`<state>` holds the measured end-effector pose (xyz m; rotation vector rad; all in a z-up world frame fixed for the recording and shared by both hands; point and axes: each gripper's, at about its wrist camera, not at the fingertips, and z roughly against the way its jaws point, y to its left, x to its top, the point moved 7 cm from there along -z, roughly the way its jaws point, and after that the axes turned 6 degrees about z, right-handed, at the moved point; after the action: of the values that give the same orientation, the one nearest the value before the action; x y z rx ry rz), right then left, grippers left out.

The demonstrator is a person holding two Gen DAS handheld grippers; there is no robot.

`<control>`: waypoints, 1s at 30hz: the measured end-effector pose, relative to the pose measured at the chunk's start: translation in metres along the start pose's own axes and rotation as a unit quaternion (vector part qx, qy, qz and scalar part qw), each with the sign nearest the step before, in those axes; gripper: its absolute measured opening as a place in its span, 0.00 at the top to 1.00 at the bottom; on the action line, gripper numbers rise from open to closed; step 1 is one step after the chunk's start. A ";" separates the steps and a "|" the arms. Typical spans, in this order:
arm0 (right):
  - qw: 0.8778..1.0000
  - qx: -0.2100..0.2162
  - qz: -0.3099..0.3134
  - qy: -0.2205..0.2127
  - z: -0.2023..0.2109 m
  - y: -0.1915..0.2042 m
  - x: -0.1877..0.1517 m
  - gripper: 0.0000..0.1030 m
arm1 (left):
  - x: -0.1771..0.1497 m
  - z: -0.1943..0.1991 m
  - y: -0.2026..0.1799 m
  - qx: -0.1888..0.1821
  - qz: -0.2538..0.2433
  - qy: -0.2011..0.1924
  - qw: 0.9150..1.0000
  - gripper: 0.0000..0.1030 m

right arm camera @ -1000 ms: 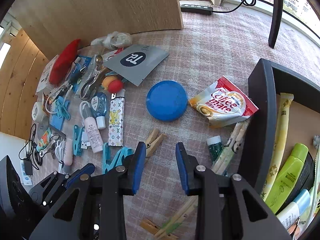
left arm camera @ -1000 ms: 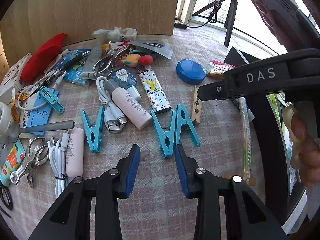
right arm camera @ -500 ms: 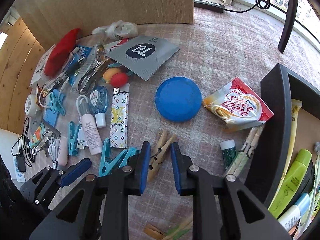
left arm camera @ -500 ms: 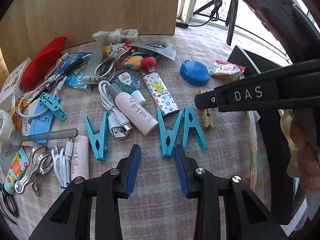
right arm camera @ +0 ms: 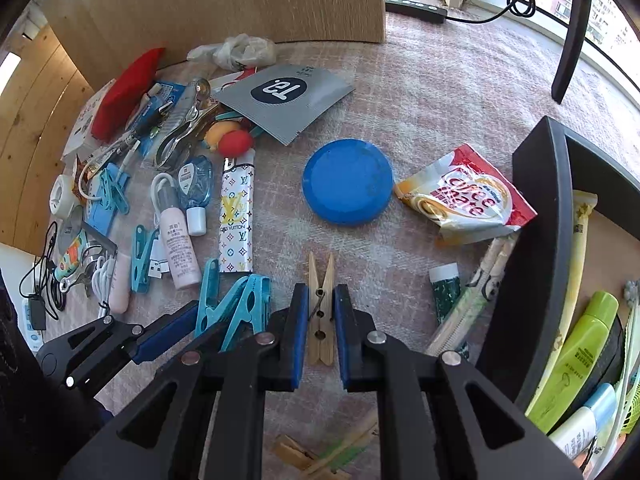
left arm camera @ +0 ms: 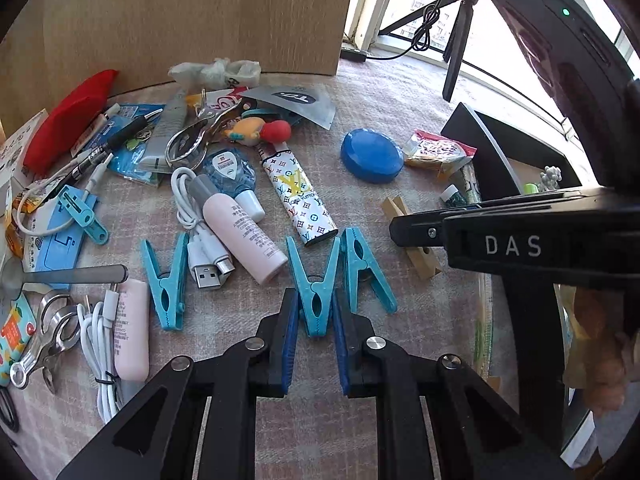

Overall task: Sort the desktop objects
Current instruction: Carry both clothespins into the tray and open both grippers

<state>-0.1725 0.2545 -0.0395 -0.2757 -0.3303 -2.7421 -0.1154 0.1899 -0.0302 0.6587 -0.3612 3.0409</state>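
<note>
teal plastic clothespin (left arm camera: 314,296) lies on the counter (left arm camera: 400,208), long axis toward 12 o'clock, tail between the left gripper (left arm camera: 314,344) fingers, which have just been closing and now pinch it. pale wooden clothespin (right arm camera: 321,312) lies likewise inside the right gripper (right arm camera: 321,332), fingers just closing, pressed on its sides. black tray (right arm camera: 536,216) waits at 3 o'clock, nearer the right hand.
</note>
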 end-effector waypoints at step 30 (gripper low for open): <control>0.986 -0.042 -0.095 -0.130 0.163 -0.162 -0.069 0.87 | 0.005 0.090 -0.156 -0.077 -0.091 -0.070 0.990 0.85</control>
<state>-0.1465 0.4665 0.0688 -0.6604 -0.3237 -2.9144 -0.0748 0.3217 0.0859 0.8459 -0.5031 2.7702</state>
